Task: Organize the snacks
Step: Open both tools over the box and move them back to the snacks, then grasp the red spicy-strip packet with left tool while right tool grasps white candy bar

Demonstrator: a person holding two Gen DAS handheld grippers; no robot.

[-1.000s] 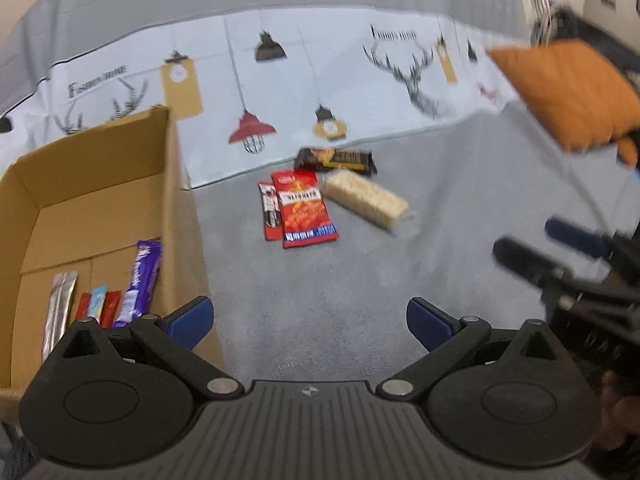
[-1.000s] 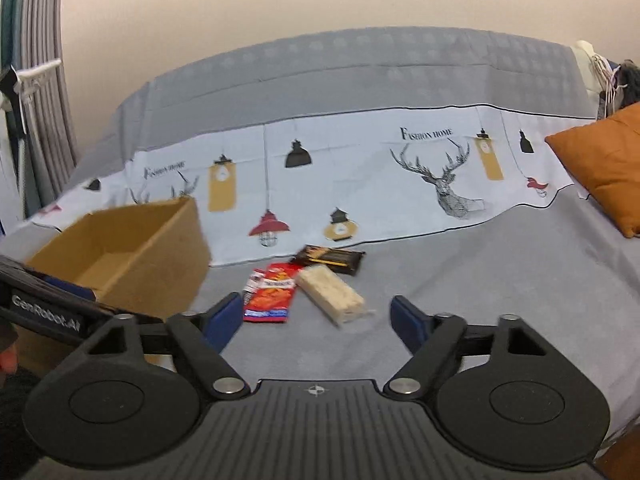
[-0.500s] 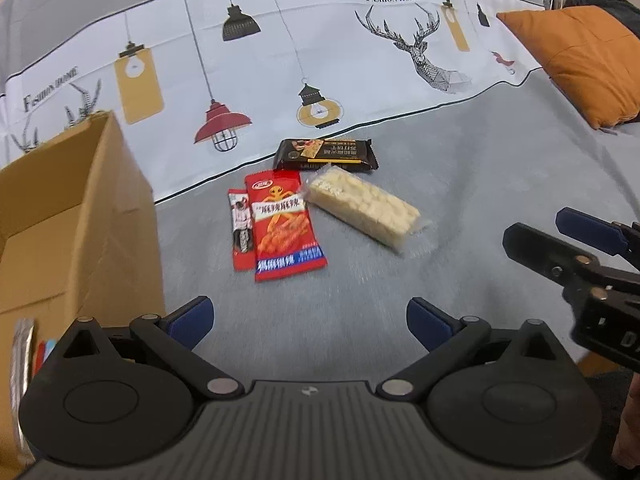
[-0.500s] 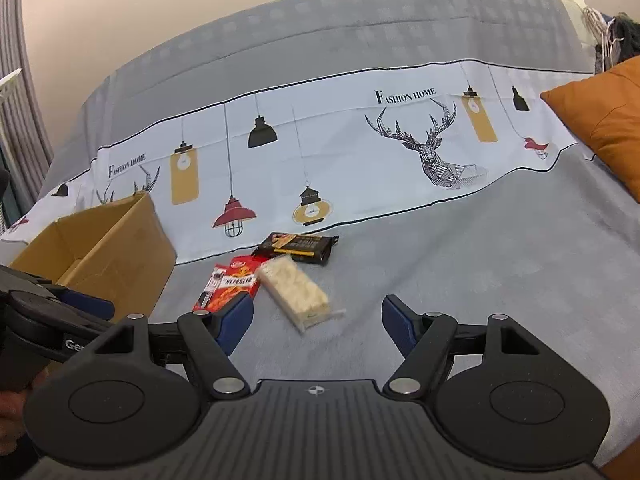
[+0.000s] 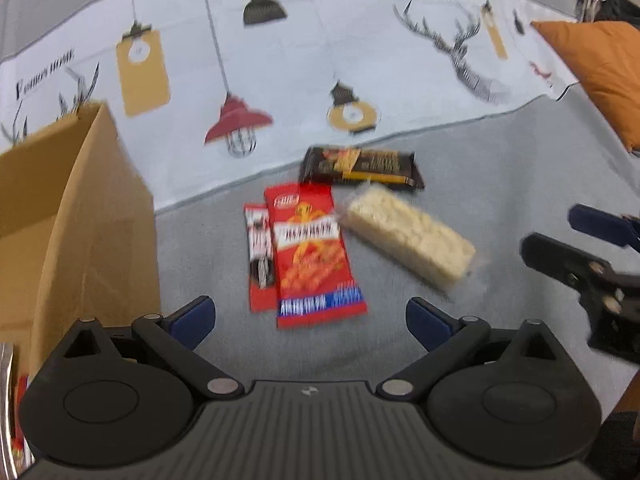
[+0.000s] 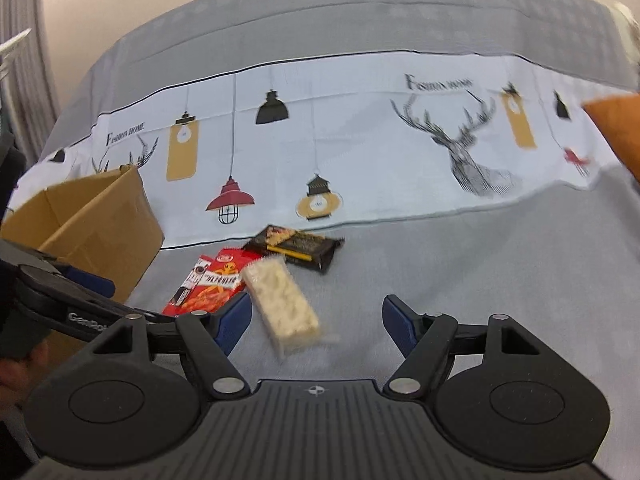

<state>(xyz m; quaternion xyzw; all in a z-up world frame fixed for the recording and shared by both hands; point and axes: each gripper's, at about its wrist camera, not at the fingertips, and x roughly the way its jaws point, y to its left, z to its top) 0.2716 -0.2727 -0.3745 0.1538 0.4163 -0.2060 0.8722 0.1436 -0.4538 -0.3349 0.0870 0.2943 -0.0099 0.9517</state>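
Several snacks lie on a grey bedspread: a red packet [image 5: 314, 256], a thin red stick pack [image 5: 259, 258] at its left, a pale rice bar in clear wrap [image 5: 408, 238] and a dark bar [image 5: 360, 168] behind. My left gripper [image 5: 310, 318] is open and empty, just short of the red packet. My right gripper [image 6: 316, 318] is open and empty, with the rice bar [image 6: 282, 300] lying between its fingers and the red packet [image 6: 218, 286] at its left. A cardboard box [image 5: 60, 216] stands to the left, also in the right wrist view [image 6: 96, 224].
An orange pillow [image 5: 600, 72] lies at the far right. The right gripper shows at the right edge of the left wrist view [image 5: 592, 256]. The left gripper shows at the left of the right wrist view [image 6: 60, 292]. Snack sticks [image 5: 8, 400] lie in the box.
Both grippers have moved forward toward the snack pile, which looks larger and nearer. The right gripper now has the rice bar between its fingers. Both stayed open.
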